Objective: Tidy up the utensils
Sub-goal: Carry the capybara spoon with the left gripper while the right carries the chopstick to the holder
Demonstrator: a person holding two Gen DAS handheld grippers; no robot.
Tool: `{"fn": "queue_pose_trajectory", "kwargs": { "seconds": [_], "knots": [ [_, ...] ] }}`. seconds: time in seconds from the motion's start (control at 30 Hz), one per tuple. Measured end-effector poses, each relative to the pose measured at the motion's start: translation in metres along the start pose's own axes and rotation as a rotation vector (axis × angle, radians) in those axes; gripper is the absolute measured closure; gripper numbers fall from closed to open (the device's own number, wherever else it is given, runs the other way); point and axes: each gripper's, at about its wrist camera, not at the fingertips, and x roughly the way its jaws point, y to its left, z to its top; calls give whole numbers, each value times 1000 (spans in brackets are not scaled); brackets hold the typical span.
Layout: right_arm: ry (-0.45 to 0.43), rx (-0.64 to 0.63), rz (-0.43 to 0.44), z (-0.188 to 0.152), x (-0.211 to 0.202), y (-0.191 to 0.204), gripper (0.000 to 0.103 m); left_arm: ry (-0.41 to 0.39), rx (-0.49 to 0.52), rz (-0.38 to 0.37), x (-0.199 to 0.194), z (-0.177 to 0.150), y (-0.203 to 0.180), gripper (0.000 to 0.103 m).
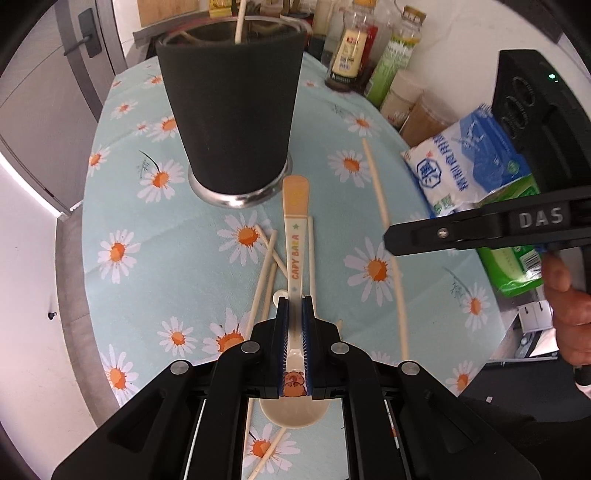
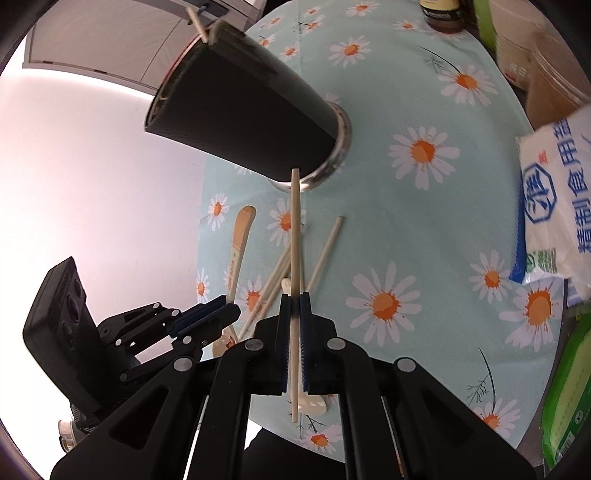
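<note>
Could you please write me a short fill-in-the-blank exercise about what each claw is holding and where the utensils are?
1. The left claw is shut on a cream ____ printed CAPYBARA.
2. The right claw is shut on a single pale ____.
3. One chopstick already stands inside the black ____, near the bottles.
4. The loose chopsticks lie on a tablecloth printed with ____.

Missing words: spoon; chopstick; cup; daisies

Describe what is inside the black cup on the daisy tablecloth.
One pale chopstick stands in the black cup, leaning on its rim. The opaque wall hides the chopstick's lower part and anything else at the bottom.
</note>
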Motion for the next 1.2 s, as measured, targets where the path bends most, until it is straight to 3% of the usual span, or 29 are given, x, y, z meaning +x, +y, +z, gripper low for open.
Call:
{"fn": "queue_pose_trajectory", "kwargs": {
  "seconds": [0.4, 0.73, 1.2],
  "knots": [
    [-154, -74, -54, 12, -25, 50, 97, -219, -39, -103, -66, 22, 21, 97],
    [-383, -124, -144, 24, -69, 95, 97, -367, -17, -222, -105, 59, 44, 97],
    [-561, -197, -134, 64, -97, 136, 97, -553, -9, -253, -120, 104, 67, 97]
  ]
}}
